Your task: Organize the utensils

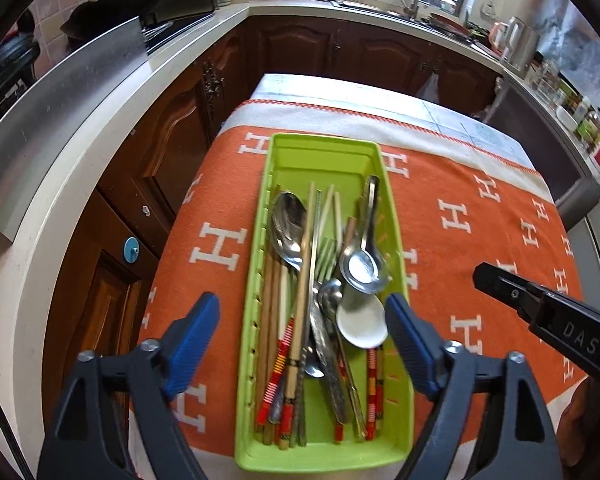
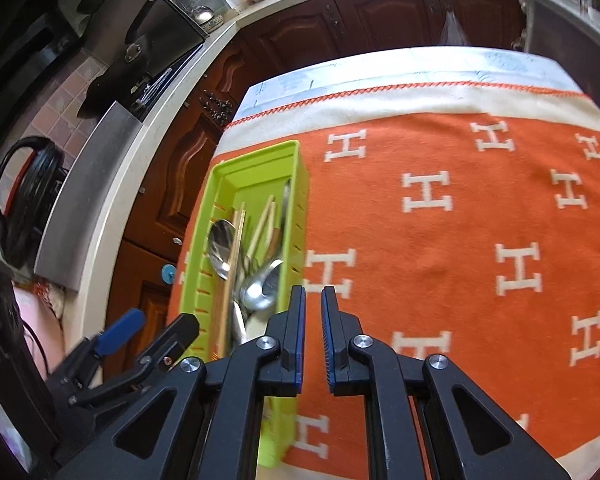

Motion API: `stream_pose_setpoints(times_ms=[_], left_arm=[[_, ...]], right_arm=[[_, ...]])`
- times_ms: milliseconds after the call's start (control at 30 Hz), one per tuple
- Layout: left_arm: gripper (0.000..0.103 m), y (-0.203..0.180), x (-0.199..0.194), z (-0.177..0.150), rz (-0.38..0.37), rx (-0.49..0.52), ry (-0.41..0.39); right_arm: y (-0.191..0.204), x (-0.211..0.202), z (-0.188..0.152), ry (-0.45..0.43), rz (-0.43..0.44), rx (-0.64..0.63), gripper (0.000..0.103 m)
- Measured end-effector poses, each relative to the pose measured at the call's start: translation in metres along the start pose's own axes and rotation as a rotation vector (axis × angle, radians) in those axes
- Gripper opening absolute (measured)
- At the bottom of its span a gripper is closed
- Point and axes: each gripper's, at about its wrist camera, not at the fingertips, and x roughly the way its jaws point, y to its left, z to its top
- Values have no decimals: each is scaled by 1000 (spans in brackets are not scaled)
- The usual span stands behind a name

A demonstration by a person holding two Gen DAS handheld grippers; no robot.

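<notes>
- A green tray (image 1: 374, 168) lies lengthwise on an orange blanket (image 1: 460, 216) patterned with white H letters, near the table's left edge.
- The tray holds a jumbled pile of utensils: a big steel spoon (image 1: 288, 224) toward its left wall, wooden chopsticks (image 1: 304, 280) lying over that spoon, a steel ladle-style spoon (image 1: 362, 268) near the right wall, and a white ceramic spoon (image 1: 360, 322) just under it.
- More chopsticks with red and yellow banded ends (image 1: 278, 376) reach toward the tray's near end.
- The left gripper (image 1: 302, 326) hangs above the near half of the tray, its blue fingers (image 1: 194, 334) spread wide, one past each long wall, holding nothing.
- The right gripper (image 2: 313, 334) is over the blanket just right of the tray's right wall, its fingers (image 2: 298, 332) nearly together with a narrow gap between them and nothing in it.
- Dark wood cabinets (image 1: 340, 48) under a pale counter (image 1: 112, 128) run round the table's left and far sides.
</notes>
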Motion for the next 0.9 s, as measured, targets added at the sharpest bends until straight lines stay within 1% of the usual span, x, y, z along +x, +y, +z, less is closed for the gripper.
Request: stream_pose_setpoints(times_ms=[33, 100, 200, 267, 333, 400, 433, 533, 567, 600, 633, 667, 700, 733, 767, 800, 833, 867, 900], left_arm=[[90, -4, -2, -3, -9, 10, 0], [93, -13, -4, -6, -18, 24, 6], [98, -27, -10, -14, -9, 42, 3], [98, -38, -14, -18, -2, 63, 0], [98, -50, -19, -20, -3, 71, -2], [98, -60, -26, -21, -19, 71, -10], [98, -66, -31, -21, -27, 74, -17], [98, -83, -47, -20, -35, 103, -54], [98, -89, -54, -20, -36, 115, -70], [98, -94, -61, -18, -36, 125, -82], [99, -97, -65, -17, -38, 130, -89], [100, -100, -71, -14, -42, 134, -96], [101, -104, -77, -12, -49, 138, -104], [102, -107, -84, -11, -56, 141, -113], [102, -109, -89, -10, -62, 142, -120], [102, -113, -94, -9, -68, 147, -126], [102, -116, -100, -9, -76, 154, -132], [102, -118, -104, -9, -82, 159, -137], [102, -121, -109, -10, -88, 165, -145]], right_arm=[[-4, -5, -4, -10, -10, -6, 14], [-14, -18, -13, -32, -34, -13, 21], [-30, -38, -26, -64, -73, -29, 23], [-35, -45, -30, -74, -86, -32, 25], [-50, -70, -42, -104, -118, -47, 29], [-52, -78, -45, -112, -125, -53, 35], [-54, -84, -48, -120, -131, -60, 36], [-58, -120, -58, -166, -172, -94, 39], [-58, -120, -58, -166, -172, -94, 44], [-61, -132, -60, -180, -178, -92, 49], [-63, -149, -63, -203, -177, -81, 50], [-63, -149, -63, -203, -177, -81, 53], [-64, -159, -64, -216, -174, -74, 55], [-66, -179, -67, -236, -163, -64, 56], [-66, -188, -68, -246, -161, -62, 58], [-66, -188, -68, -246, -161, -62, 60], [-65, -202, -71, -268, -164, -61, 61], [-65, -202, -71, -268, -164, -61, 66], [-64, -211, -73, -285, -169, -57, 67]])
